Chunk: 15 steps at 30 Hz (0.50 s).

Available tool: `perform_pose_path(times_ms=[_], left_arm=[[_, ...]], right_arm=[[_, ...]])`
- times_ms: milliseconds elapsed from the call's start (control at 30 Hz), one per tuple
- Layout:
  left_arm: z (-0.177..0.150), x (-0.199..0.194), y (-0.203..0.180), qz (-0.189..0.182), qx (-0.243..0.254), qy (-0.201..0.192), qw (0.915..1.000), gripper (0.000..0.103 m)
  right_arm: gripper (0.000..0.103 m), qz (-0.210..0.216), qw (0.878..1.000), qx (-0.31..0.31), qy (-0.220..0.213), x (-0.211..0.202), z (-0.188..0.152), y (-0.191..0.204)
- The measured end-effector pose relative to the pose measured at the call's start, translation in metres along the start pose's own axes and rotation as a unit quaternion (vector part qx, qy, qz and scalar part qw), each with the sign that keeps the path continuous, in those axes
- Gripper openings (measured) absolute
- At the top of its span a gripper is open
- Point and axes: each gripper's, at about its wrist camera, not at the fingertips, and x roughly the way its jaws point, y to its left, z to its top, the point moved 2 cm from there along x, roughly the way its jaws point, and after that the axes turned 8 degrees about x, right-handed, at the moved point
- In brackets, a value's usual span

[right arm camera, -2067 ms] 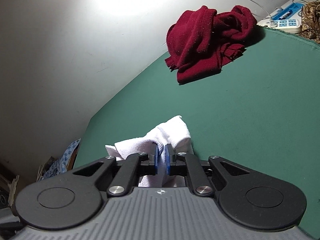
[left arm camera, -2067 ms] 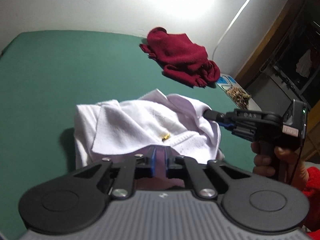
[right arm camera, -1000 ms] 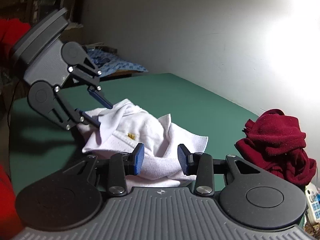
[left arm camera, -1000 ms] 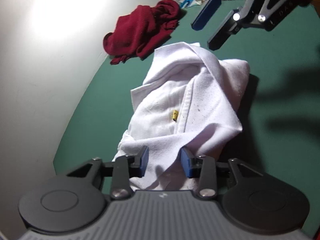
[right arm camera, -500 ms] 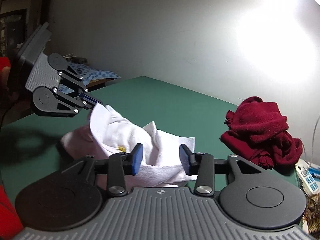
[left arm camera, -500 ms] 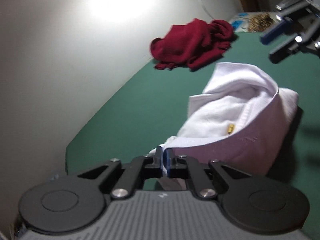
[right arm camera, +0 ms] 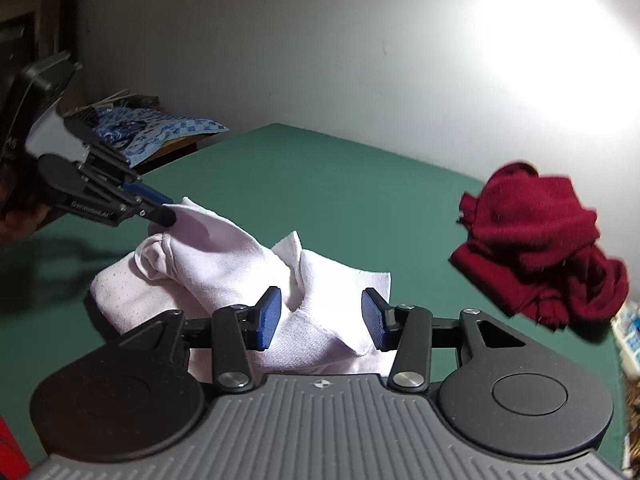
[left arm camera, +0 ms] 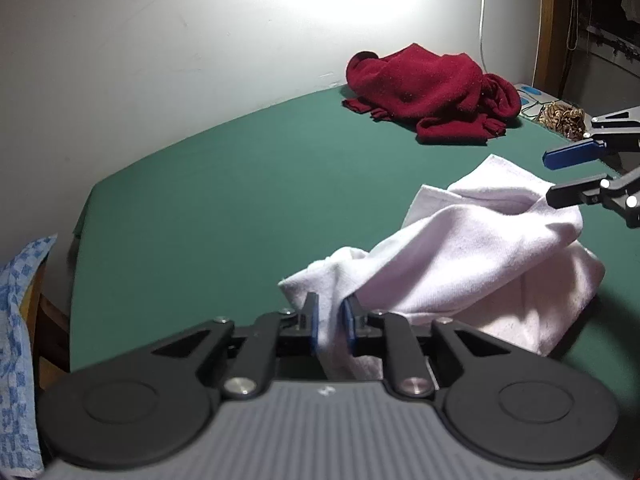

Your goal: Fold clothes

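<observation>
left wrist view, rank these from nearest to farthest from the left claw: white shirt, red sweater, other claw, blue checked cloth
1. Crumpled white cotton shirt: pinched in the left claw.
2. Blue checked cloth: far left, off the table; rank against the next is uncertain.
3. Right claw: right edge, open.
4. Dark red knitted sweater: far end, by the wall.

White wall (left arm camera: 160,40) (glaring), green table (left arm camera: 240,184)

soft white cloth shirt (left arm camera: 480,256), matt green table (left arm camera: 224,200)

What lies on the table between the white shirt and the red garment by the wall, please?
Nothing: in the left wrist view only bare green table separates the white shirt from the red garment.
</observation>
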Motion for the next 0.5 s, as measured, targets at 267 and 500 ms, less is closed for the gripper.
perform_pose_path(times_ms=[267, 500], left_arm=[[-0.011, -0.008, 0.005, 0.027, -0.016, 0.001, 0.9995, 0.039], [-0.004, -0.011, -0.021, 0.071, 0.053, -0.03, 0.9956, 0.048]], right_arm=[[0.047, -0.011, 0.992, 0.124, -0.003, 0.017, -0.003, -0.026], [0.05, 0.049, 0.992, 0.119, -0.014, -0.007, -0.005, -0.025]])
